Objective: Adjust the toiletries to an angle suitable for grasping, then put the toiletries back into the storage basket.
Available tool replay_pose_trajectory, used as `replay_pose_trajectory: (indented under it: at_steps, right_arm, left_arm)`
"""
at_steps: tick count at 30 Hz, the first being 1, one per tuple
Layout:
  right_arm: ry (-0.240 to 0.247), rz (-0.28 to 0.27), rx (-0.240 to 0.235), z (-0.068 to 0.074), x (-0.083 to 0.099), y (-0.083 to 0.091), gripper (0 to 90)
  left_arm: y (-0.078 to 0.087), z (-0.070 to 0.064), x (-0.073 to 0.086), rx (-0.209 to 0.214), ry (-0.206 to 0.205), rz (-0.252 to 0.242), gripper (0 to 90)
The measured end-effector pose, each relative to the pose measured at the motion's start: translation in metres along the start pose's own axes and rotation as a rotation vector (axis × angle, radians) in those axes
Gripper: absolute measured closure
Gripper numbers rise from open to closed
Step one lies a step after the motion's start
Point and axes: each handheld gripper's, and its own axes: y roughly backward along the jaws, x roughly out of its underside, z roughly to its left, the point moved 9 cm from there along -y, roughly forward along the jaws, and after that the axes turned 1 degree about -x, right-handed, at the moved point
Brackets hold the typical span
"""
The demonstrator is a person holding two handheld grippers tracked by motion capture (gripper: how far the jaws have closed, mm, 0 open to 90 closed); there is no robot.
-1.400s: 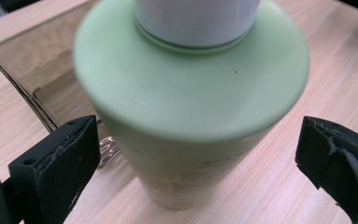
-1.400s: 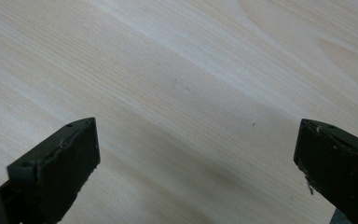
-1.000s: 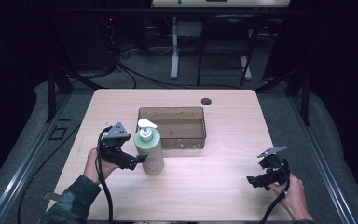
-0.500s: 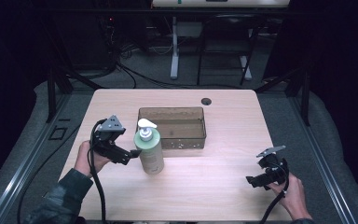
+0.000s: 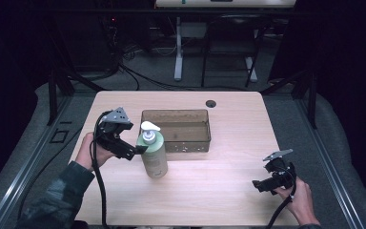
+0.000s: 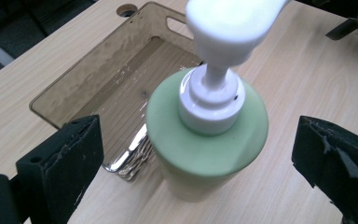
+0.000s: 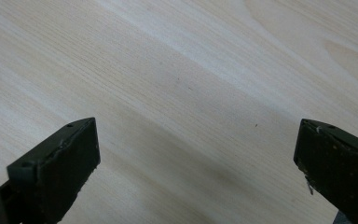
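Green plastic with a white pump head, the upright soap bottle (image 5: 153,155) stands on the pale wooden table (image 5: 219,191), just in front of the near left corner of the clear brown plastic tray (image 5: 176,130). Your left gripper (image 5: 136,150) is by far the nearer one: its jaws are spread wide with the bottle's shoulder between them, neither pad touching, its long axis vertical. Your right gripper (image 5: 259,185) hangs well apart from the bottle, jaws spread over bare wood.

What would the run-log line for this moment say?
left gripper: open, jaws either side of green pump bottle, not touching | bottle: upright on table, beside brown tray | right gripper: open, idle
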Motion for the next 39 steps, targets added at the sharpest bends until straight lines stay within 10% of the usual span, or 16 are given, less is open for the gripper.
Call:
replay_pose_trajectory:
  at_steps: [26,39]
  right_arm:
    - [0.001,0.003,-0.005,0.001,0.000,0.000,0.1]
    - [0.002,0.005,-0.003,0.000,0.000,-0.001,0.6]
  left_arm:
    - [-0.004,-0.003,-0.043,0.061,-0.080,0.016,7.8]
    - [-0.010,-0.003,-0.047,0.061,-0.120,0.051,30.9]
